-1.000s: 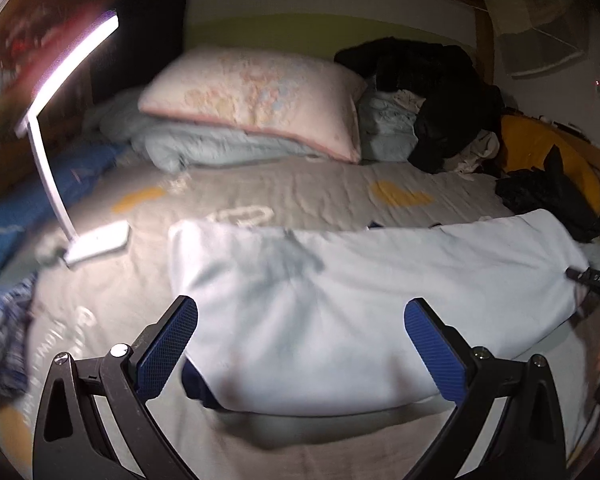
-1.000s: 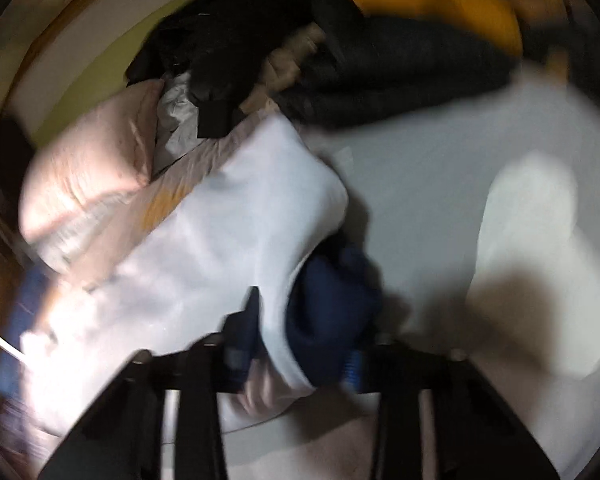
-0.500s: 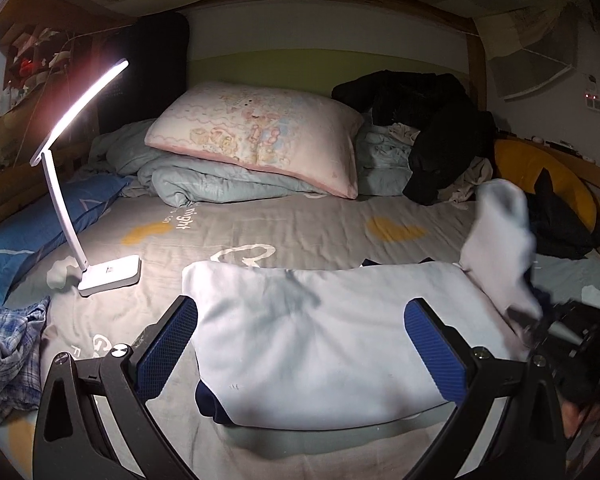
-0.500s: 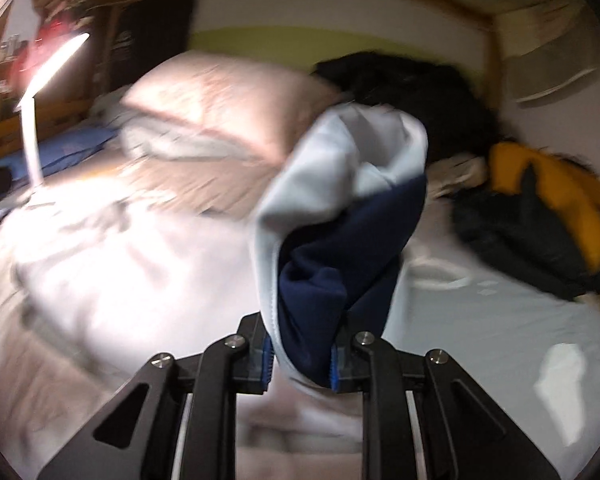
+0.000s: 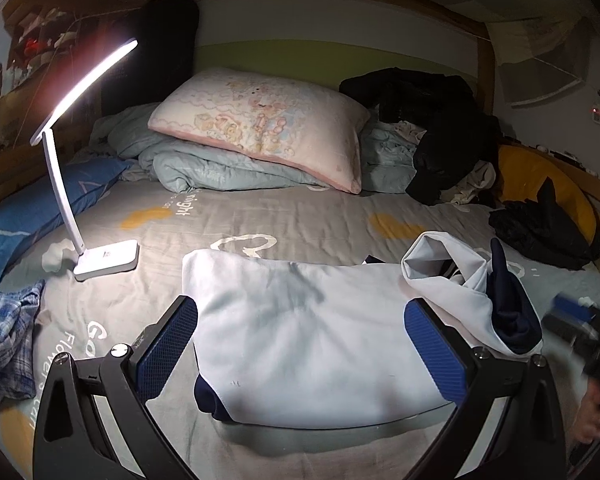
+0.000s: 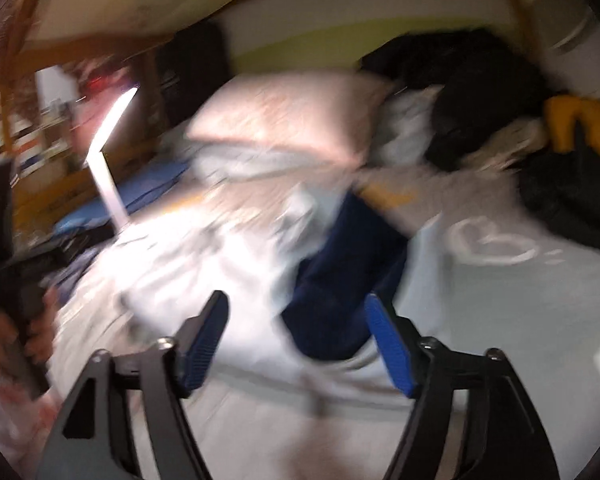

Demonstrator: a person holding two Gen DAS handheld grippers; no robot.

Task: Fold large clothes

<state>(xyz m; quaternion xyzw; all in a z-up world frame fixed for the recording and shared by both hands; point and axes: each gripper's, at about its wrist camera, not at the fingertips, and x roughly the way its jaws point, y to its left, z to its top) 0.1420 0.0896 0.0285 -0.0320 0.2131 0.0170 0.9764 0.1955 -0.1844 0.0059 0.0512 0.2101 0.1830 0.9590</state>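
White cloth with navy edging fills the lower middle of the left wrist view: the folded garment [image 5: 312,344] lies flat on the grey bedsheet [image 5: 268,220], its long axis running left to right across the frame. Its lower left corner shows a navy underside, and its near edge is partly cut off by the left gripper [image 5: 300,348], whose blue-padded fingers [image 5: 166,346] stand wide apart on either side of the cloth, holding nothing. At the garment's right end a loose sleeve [image 5: 460,280] is turned up and crumpled, its navy cuff pointing toward the upper right. At the far right edge the right gripper [image 5: 580,328] is a dark blurred shape, too smeared to read. A white desk lamp [image 5: 76,152] stands at left on the sheet, a pink pillow [image 5: 260,124] sits on a pale quilt at upper centre, and a pile of dark clothes [image 5: 436,128] occupies the upper right.

The right wrist view is heavily motion-blurred. The right gripper [image 6: 300,344] has its jaws well open with nothing between them; the pads [image 6: 388,344] frame the garment [image 6: 204,264] from just short of it. The navy part of the sleeve [image 6: 340,280] lies in the centre, angled from lower left to upper right, but its outline is unclear. At the left edge a hand grips the black handle of the left gripper [image 6: 8,280], mostly cut off by the frame.
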